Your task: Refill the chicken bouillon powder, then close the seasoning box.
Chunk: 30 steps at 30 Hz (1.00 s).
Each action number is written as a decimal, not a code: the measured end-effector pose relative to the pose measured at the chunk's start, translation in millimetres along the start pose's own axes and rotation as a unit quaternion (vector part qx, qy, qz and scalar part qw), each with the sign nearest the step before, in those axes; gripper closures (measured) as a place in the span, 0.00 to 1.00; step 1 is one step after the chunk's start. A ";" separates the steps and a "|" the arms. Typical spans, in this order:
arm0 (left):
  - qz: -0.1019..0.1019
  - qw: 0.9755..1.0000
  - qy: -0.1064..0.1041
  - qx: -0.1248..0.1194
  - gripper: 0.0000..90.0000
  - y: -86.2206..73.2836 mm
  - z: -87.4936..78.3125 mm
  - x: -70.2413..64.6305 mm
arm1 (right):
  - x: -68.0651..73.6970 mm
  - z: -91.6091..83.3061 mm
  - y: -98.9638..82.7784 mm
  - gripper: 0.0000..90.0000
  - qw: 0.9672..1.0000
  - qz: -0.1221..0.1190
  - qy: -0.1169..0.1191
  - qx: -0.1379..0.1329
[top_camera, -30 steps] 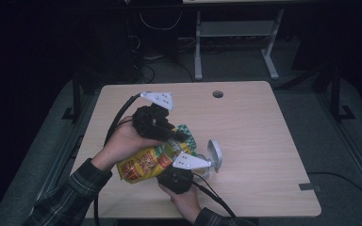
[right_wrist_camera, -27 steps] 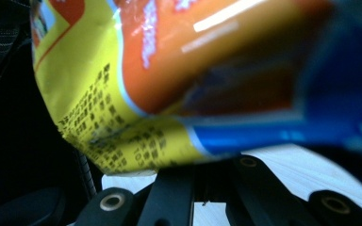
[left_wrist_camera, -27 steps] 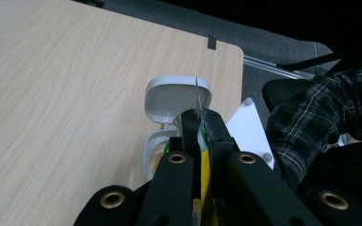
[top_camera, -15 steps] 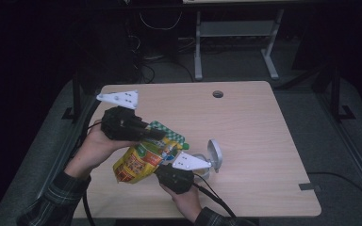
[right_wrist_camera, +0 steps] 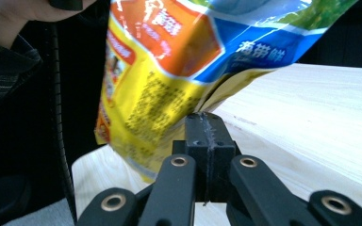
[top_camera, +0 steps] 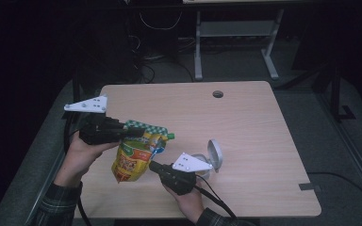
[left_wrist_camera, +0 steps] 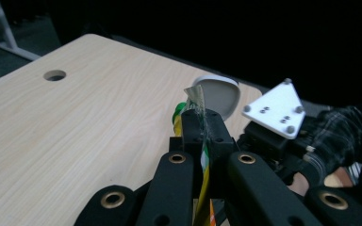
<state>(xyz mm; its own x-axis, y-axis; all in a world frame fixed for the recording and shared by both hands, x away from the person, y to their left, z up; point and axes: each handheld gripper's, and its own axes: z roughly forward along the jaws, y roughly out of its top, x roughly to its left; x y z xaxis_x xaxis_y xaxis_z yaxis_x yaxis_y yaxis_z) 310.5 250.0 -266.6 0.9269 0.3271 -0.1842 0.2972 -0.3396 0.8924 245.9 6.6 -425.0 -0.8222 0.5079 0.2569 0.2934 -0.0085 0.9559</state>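
In the high view, the left gripper (top_camera: 139, 132) at the left of the wooden table (top_camera: 245, 122) is clamped on the top edge of a yellow snack pouch (top_camera: 134, 157), which hangs above the table's near-left part. The right gripper (top_camera: 153, 165) sits near the table's near edge, its tips at the pouch's lower right side, jaws closed. Just right of it stands a small grey container with its lid up (top_camera: 212, 155).

In the left gripper view, the left gripper (left_wrist_camera: 202, 127) has its jaws pressed together on the pouch's thin sealed edge (left_wrist_camera: 202, 165), which runs up between them. Beyond them is the grey lid (left_wrist_camera: 219, 94) and the other gripper (left_wrist_camera: 283, 141).

In the right gripper view, the right gripper (right_wrist_camera: 206, 136) has its jaws closed flat against each other, tips touching the pouch's (right_wrist_camera: 169, 94) lower fold; whether any film is pinched I cannot tell.
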 end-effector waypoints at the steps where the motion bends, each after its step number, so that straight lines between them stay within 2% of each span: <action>1: -0.003 1.000 0.004 -0.004 1.00 -2.5 -0.8 1.9 | 0.1 -0.4 0.2 1.00 1.000 0.000 -0.001 0.004; 5: -0.017 0.999 0.033 -0.034 1.00 -17.4 -3.7 13.6 | -0.4 -2.7 1.2 1.00 1.000 0.010 0.001 0.019; 6: -0.026 0.998 0.035 -0.042 1.00 -20.8 -3.3 18.4 | 0.1 -4.0 1.6 1.00 1.000 0.014 0.002 0.025; 7: -0.029 0.998 0.041 -0.041 1.00 -22.7 -2.8 22.5 | 0.9 -6.0 2.2 1.00 0.999 0.013 0.002 0.030; 10: -0.034 0.996 0.059 -0.054 1.00 -28.7 -3.9 30.2 | 3.1 -12.0 6.1 1.00 0.999 -0.009 -0.004 0.038; 15: -0.037 0.994 0.090 -0.058 1.00 -36.4 -4.5 38.2 | 0.4 -25.0 14.6 1.00 0.999 -0.022 -0.018 0.046; 18: -0.047 0.992 0.097 -0.065 1.00 -41.6 -3.6 44.6 | -3.5 -31.8 19.6 1.00 0.998 -0.025 -0.019 0.053; 23: -0.048 0.990 0.110 -0.074 1.00 -48.6 4.3 55.9 | -10.4 -40.7 25.8 1.00 0.997 -0.029 -0.018 0.062; 28: -0.036 0.988 0.126 -0.079 1.00 -51.8 18.0 68.8 | -13.2 -49.6 30.0 0.99 0.997 -0.034 -0.018 0.063; 30: -0.026 0.988 0.129 -0.078 1.00 -55.2 24.1 74.1 | -14.3 -54.0 29.9 1.00 0.997 -0.037 -0.017 0.064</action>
<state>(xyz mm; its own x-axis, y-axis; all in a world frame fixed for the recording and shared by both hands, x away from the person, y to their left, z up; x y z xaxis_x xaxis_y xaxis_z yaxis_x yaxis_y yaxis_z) 368.3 271.6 -339.4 0.8161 0.5609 -0.1395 0.2858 -0.1817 0.9409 240.1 -47.4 -392.4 -0.8274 0.5321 0.1797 0.2948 0.1391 0.9454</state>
